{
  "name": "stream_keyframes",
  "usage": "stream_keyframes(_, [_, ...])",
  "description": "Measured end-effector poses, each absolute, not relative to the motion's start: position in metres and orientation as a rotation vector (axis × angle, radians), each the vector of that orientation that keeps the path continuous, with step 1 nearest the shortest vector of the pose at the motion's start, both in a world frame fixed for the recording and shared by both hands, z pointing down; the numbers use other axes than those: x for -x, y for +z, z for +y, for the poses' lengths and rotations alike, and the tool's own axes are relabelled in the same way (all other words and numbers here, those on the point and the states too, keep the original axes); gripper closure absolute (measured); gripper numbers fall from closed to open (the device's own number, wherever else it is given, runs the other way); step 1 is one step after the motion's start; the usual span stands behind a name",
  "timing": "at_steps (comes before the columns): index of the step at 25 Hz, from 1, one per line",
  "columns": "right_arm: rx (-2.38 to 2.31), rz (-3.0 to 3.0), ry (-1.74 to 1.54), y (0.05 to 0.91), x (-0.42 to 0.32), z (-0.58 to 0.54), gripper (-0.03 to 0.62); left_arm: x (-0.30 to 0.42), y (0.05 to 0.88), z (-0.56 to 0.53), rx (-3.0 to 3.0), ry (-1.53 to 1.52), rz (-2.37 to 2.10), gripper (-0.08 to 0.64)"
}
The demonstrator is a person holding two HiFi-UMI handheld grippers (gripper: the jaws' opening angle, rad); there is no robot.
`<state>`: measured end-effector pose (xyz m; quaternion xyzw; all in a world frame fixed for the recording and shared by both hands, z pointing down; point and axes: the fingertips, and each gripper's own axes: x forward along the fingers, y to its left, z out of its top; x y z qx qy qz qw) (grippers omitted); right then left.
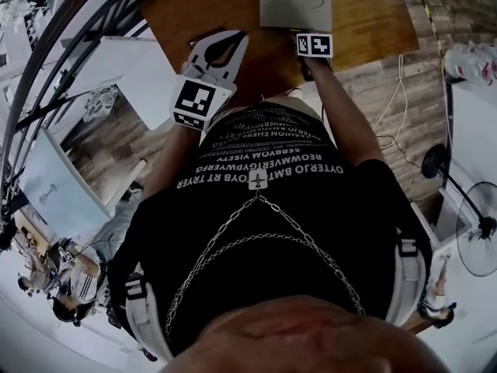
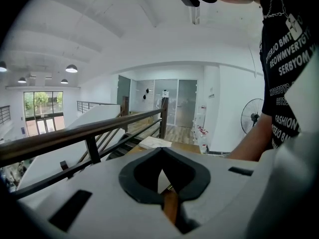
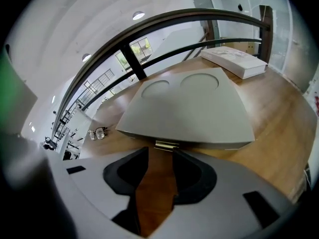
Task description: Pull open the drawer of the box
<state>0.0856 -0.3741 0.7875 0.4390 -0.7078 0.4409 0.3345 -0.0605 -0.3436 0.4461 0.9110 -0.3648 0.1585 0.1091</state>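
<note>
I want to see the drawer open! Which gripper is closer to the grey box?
Right. The right gripper sits at the box's front, jaws apart before its handle. The left gripper hangs back, left of it.

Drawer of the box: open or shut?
Shut: drawer front sits flush with the box; brass pull at the open right claw tips.

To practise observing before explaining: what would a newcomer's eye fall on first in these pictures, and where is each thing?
A pale grey box with two round recesses in its top sits on a wooden table, a small metal handle on its near face. The right gripper points at that handle with its jaws apart, while the left gripper is held off to the side, jaws together and empty.
</note>
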Motion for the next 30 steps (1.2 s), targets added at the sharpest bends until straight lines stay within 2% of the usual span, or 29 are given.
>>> stream_keyframes(4, [-1.178,-1.813,1.162,0.787,-0.085,-0.377,0.445,0.064,0.451,-0.341,-2.67,0.469,-1.063,0.554])
stream_keyframes(14, [-1.238,-1.736,1.176,0.79,-0.09,-0.381,0.383,0.079,0.459,-0.336,-2.651,0.472,-1.072,0.555])
stream_keyframes(18, [-1.265,-1.706,1.174,0.791,-0.096,-0.383,0.387,0.078,0.461,-0.331,-2.644,0.464,-1.069,0.555])
stream_keyframes(21, [-1.289,-1.682,1.168,0.793,-0.099,-0.385,0.4,0.078,0.464,-0.328,-2.632,0.471,-1.07,0.555])
stream_keyframes(25, [-1.341,-1.634,1.195,0.797,-0.107,-0.385,0.472,0.072,0.466,-0.325,-2.635,0.482,-1.056,0.555])
stream_keyframes(30, [-1.325,-1.652,1.209,0.795,-0.105,-0.384,0.468,0.064,0.456,-0.32,-2.649,0.48,-1.051,0.555])
